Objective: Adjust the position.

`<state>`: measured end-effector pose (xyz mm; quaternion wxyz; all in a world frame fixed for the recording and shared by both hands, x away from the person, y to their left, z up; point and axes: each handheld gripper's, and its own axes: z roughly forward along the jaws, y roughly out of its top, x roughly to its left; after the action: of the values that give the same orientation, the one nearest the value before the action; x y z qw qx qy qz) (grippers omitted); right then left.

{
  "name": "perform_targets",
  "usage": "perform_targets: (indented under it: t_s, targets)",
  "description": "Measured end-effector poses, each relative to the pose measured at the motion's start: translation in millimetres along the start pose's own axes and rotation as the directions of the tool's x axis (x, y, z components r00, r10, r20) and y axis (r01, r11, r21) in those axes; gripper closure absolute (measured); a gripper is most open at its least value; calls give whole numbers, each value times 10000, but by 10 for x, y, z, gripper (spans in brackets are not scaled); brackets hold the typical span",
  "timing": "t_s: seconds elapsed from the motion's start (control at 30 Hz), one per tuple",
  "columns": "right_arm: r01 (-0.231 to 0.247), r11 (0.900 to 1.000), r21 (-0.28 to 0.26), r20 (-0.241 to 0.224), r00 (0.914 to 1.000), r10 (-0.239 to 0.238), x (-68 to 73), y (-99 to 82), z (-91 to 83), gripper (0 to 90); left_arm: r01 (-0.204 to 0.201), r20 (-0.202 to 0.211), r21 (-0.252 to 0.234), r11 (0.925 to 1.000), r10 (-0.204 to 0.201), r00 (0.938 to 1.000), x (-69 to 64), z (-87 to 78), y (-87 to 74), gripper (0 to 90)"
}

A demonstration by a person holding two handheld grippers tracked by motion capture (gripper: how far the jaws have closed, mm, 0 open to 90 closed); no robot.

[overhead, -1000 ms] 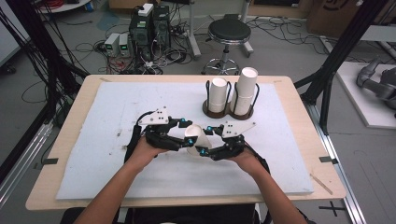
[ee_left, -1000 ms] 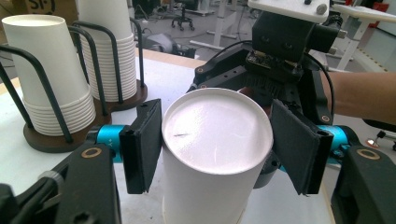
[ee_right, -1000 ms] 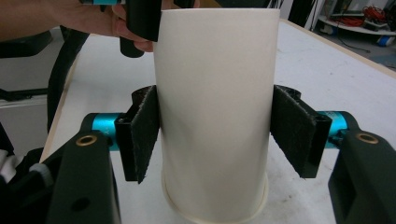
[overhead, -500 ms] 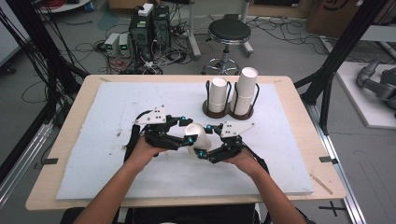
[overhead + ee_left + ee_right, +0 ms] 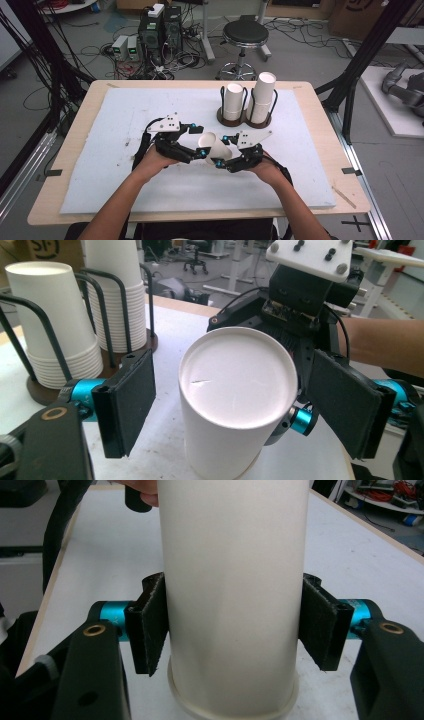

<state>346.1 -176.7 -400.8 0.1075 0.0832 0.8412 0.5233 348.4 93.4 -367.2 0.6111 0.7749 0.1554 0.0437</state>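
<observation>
A white paper cup [image 5: 214, 146] is held above the white mat between my two grippers. In the right gripper view the right gripper [image 5: 232, 630] is shut on the cup [image 5: 232, 570], both black pads [image 5: 148, 630] pressed on its sides; its jaws have just been closing on it. In the left gripper view the cup's closed base [image 5: 237, 375] faces the camera. The left gripper [image 5: 235, 400] is open, its jaws have just been opening, and there is a gap between each pad [image 5: 127, 400] and the cup. From above, the left gripper [image 5: 199, 150] and right gripper [image 5: 223, 159] meet at the cup.
A black wire holder [image 5: 245, 119] at the back right of the mat [image 5: 125, 110] carries two stacks of white cups [image 5: 233, 100] [image 5: 263, 92]; these stacks [image 5: 55, 330] stand close behind the left gripper's left jaw. The wooden table edge [image 5: 200, 216] frames the mat.
The left gripper's jaws have spread apart off the cup. The right gripper's jaws sit tight on the cup. Both hands stay in the same spot.
</observation>
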Motion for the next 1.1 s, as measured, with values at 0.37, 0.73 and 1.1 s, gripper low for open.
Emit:
perform_targets:
  t_s: [0.37,0.73,1.1]
  targets:
    - [231,9997,69,-708,9972,-226,42,36,19,353,-604,1201,290,9978,565,9912,-10,27,-27,356]
    - [-1348,9854,-1038,-622,9897,1289,4,-5,-34,163,-312,1168,-768,9966,400,9924,8,-62,12,362]
    - [-357,9987,-351,-818,9961,328,10,8,-70,357,-211,954,-322,9993,241,9951,14,-75,-3,227]
